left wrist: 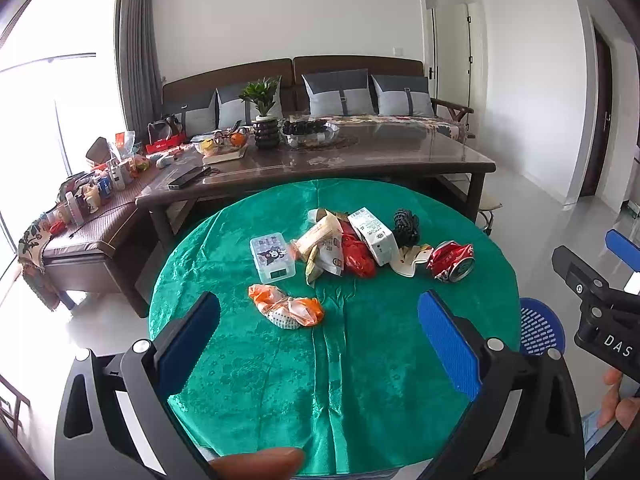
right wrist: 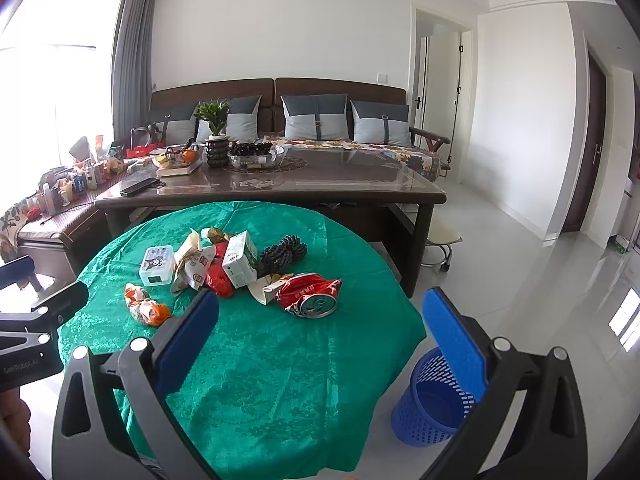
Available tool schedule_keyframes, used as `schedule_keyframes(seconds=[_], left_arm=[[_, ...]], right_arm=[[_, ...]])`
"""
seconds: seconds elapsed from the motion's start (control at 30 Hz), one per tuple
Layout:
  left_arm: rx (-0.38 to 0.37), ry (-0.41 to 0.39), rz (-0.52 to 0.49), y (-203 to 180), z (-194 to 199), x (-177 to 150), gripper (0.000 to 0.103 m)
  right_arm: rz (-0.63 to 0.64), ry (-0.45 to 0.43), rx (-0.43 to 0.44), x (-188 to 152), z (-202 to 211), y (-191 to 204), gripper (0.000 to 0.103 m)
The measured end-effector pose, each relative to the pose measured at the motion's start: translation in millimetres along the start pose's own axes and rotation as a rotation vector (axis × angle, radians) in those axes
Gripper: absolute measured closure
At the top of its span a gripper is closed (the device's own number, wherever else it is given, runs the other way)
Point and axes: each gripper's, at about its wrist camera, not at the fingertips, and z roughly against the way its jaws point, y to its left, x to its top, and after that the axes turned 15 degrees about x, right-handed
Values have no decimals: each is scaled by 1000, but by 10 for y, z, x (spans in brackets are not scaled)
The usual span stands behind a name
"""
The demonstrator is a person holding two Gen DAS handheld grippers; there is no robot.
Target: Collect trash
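Left gripper (left wrist: pixel 320 340) and right gripper (right wrist: pixel 320 340) hovered over the green table (right wrist: pixel 280 380), jaws spread wide, nothing held. Just ahead lay an orange wrapper (left wrist: pixel 286 306); beyond it, a crushed red can (right wrist: pixel 314 296), milk carton (left wrist: pixel 372 236) and clear box (left wrist: pixel 273 257). The blue bin (right wrist: pixel 430 400) stood beside the table, right.

I see a round table (left wrist: pixel 360 380) under a green cloth. On it, toward the far side, lies a loose heap: a clear plastic box (left wrist: pixel 273 257), paper wrappers (left wrist: pixel 320 246), a red bag (left wrist: pixel 357 253), a white carton (left wrist: pixel 373 235), a black coil of rope (left wrist: pixel 406 227) and a crushed red can (left wrist: pixel 453 261). An orange wrapper (left wrist: pixel 286 305) lies apart, nearer me. On the floor (right wrist: pixel 520 264) beside the table stands a blue basket (right wrist: pixel 430 400).
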Motion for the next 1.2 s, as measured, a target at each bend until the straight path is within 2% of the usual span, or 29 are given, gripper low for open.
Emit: schedule_keyframes(seconds=[1.2], left_arm=[[3,0,-5,-40,-15,8,5]], right_arm=[[4,1,-2,-9,-2,22,5]])
